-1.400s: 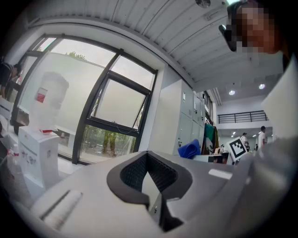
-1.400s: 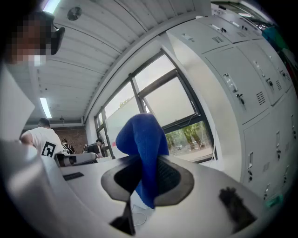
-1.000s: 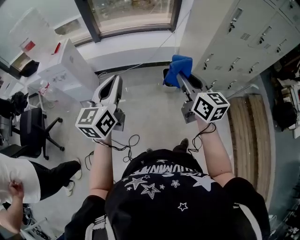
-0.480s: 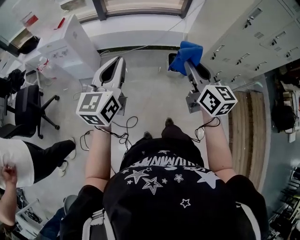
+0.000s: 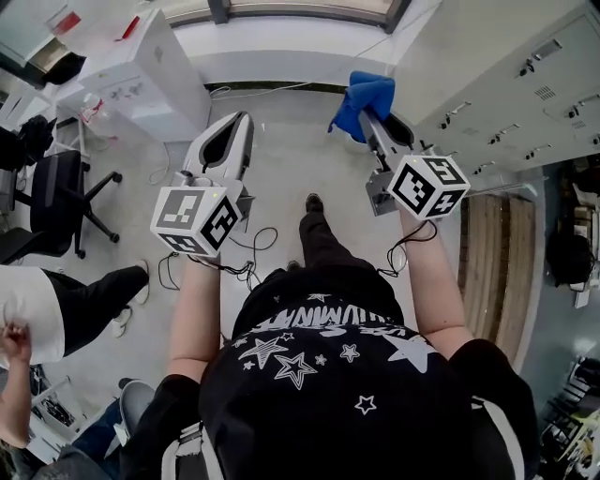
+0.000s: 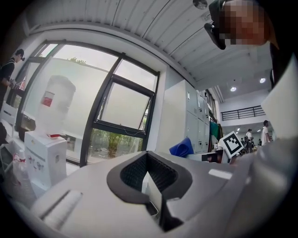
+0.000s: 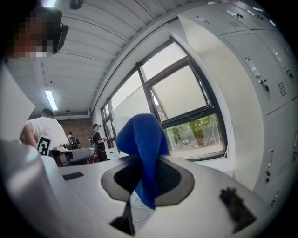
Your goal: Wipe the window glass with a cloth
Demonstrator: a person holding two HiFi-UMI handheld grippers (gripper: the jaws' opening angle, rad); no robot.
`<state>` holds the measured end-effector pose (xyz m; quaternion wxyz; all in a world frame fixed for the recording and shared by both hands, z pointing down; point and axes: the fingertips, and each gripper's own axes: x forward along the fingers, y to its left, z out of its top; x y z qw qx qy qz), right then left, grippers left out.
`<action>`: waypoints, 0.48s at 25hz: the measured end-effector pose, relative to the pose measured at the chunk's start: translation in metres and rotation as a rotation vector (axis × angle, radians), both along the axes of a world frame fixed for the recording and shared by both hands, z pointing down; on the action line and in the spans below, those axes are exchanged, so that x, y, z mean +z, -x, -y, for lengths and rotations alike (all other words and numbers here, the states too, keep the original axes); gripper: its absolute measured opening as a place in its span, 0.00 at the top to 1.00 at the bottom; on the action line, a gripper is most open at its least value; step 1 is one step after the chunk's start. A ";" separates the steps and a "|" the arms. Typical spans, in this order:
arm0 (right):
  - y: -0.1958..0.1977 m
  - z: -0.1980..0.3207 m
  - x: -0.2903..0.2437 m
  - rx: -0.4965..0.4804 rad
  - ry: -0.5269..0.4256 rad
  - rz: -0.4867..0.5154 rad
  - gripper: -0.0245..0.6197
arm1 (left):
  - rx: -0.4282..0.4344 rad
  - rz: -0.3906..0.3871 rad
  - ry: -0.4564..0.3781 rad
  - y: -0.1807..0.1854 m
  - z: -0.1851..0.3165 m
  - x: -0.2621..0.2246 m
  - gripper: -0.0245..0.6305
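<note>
The window (image 5: 309, 7) runs along the top edge of the head view, above a white sill. In the right gripper view its dark-framed glass (image 7: 186, 107) stands ahead, with trees behind the lower pane. My right gripper (image 5: 367, 120) is shut on a blue cloth (image 5: 366, 97), which sticks up from between the jaws as a thick fold (image 7: 142, 139). My left gripper (image 5: 239, 127) is held level beside it, shut with nothing in it (image 6: 148, 174). It also faces the window (image 6: 121, 116). The blue cloth (image 6: 182, 148) shows at its right.
Grey lockers (image 5: 506, 84) line the right wall, with a dark bin (image 5: 405, 133) at their foot. A white box unit (image 5: 141, 70) stands left of the window. An office chair (image 5: 56, 202), a seated person (image 5: 56, 309) and floor cables (image 5: 248, 258) are at the left.
The person has stepped toward the window, one foot now forward on the floor. Both grippers kept their pose; the cloth stays in the right one.
</note>
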<state>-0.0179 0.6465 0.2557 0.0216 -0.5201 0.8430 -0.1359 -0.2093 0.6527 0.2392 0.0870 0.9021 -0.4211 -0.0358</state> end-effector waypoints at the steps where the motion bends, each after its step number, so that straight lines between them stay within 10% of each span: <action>1: 0.002 0.011 0.001 -0.011 0.000 0.003 0.85 | -0.009 0.004 -0.002 0.001 0.008 0.000 0.95; 12: -0.029 0.131 0.001 -0.018 0.022 0.046 0.85 | -0.049 0.030 0.042 -0.026 0.127 0.005 0.95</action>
